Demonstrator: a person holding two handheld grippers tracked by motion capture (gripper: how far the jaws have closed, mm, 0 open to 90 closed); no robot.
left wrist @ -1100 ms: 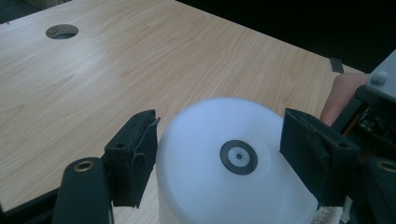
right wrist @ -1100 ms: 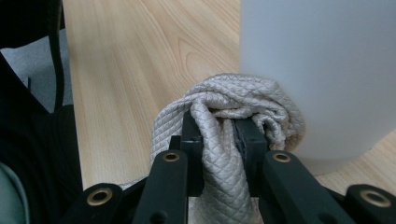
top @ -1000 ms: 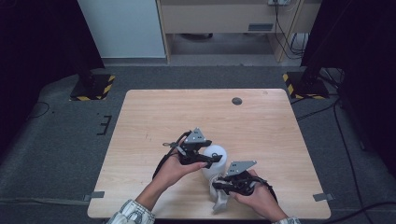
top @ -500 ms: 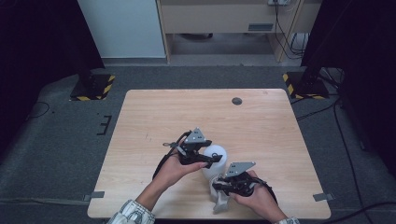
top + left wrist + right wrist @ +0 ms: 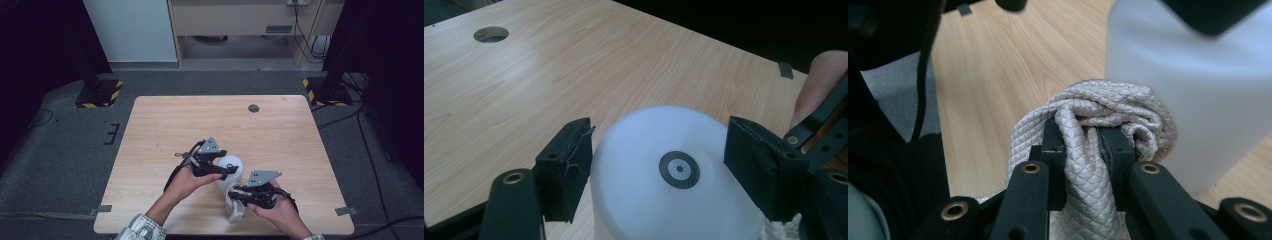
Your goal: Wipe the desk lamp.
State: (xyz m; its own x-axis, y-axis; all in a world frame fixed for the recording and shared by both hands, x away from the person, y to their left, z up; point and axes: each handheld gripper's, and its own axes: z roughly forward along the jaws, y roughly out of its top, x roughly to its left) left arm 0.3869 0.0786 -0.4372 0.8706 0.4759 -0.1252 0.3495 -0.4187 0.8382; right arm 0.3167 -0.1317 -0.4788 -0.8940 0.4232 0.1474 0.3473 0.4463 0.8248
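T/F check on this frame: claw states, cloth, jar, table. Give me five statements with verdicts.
1. The right claw is shut on the cloth. True.
2. The left claw straddles the white jar. True; its pads stand either side of the domed top, and whether they press on it cannot be told.
3. The cloth lies flat in the middle of the table. False; it is bunched between the right claw's jaws, beside the jar.
4. The jar is tipped on its side. False; it stands upright near the table's front edge.
5. A round hole sits near the table's far edge. True.
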